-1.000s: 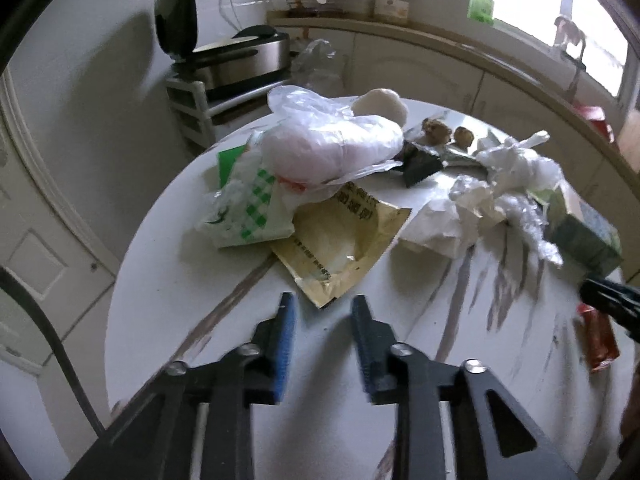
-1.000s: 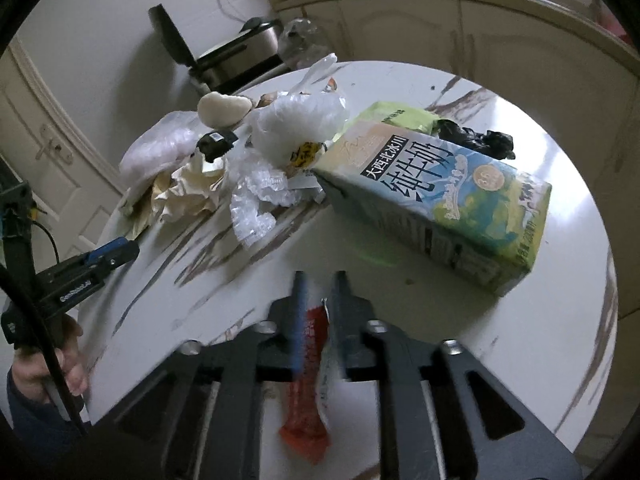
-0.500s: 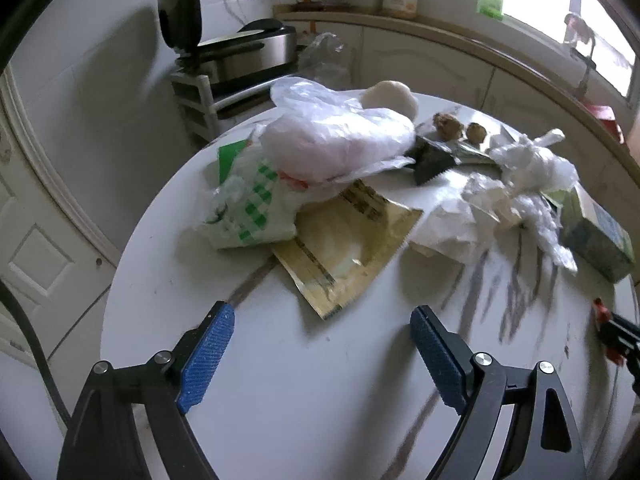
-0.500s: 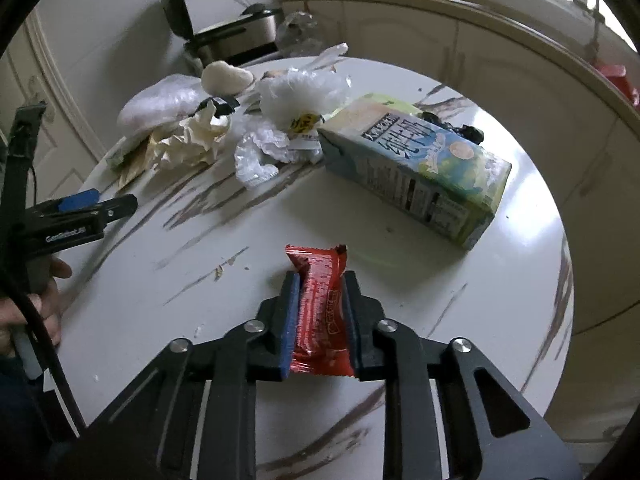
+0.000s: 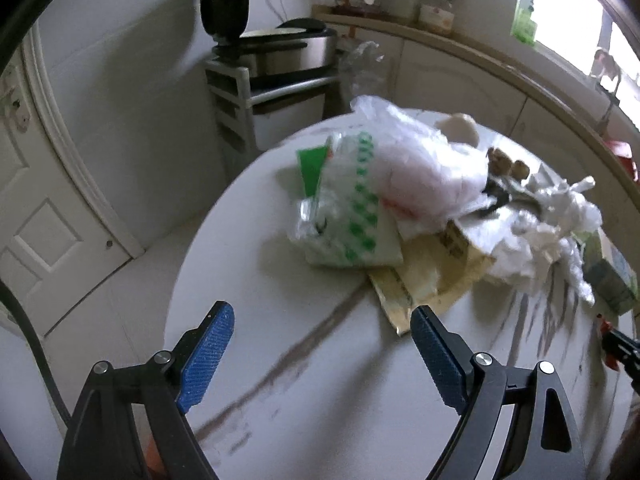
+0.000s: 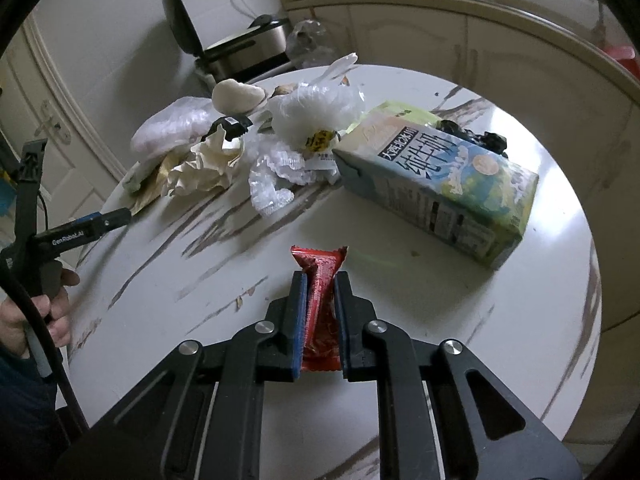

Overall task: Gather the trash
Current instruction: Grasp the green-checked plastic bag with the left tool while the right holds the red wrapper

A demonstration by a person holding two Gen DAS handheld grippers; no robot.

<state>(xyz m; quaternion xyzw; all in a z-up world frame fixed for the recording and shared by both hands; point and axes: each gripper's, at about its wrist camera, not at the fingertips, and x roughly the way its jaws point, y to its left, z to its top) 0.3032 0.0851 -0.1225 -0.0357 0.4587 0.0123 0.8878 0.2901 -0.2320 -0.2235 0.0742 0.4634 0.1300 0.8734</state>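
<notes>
White and round, with grey-brown streaks, the counter [image 6: 400, 380] sits in a kitchen corner of pale cabinets. Nearest the right wrist camera, the right gripper [image 6: 320, 280] has its jaws clenched on a red snack wrapper [image 6: 320, 276] – the wrapper's crimped top edge sticks out past the fingertips, above the counter's near middle. Just beyond, towards the right edge, a milk carton [image 6: 436, 184] lies on its side. Behind the carton's far end a black crumpled bag [image 6: 480, 138] shows. To the carton's left the trash pile begins: clear crinkled plastic [image 6: 272, 184], crumpled cream paper [image 6: 204, 168], then a knotted white plastic bag [image 6: 316, 108] and a pale lump [image 6: 236, 96] near the far edge.

At the left edge, a hand [image 6: 36, 312] holds the left gripper [image 5: 320, 320], whose jaws stand released – wide apart above bare counter. Just past its right fingertip lies a flat yellow-brown pouch [image 5: 428, 276]; on the pouch's far side rests a green-checked plastic bag [image 5: 348, 216], with a cloudy white bag [image 5: 424, 172] on top. Off the counter's far edge, an open-lidded cooker [image 5: 280, 44] sits on a white cart [image 5: 244, 92].
</notes>
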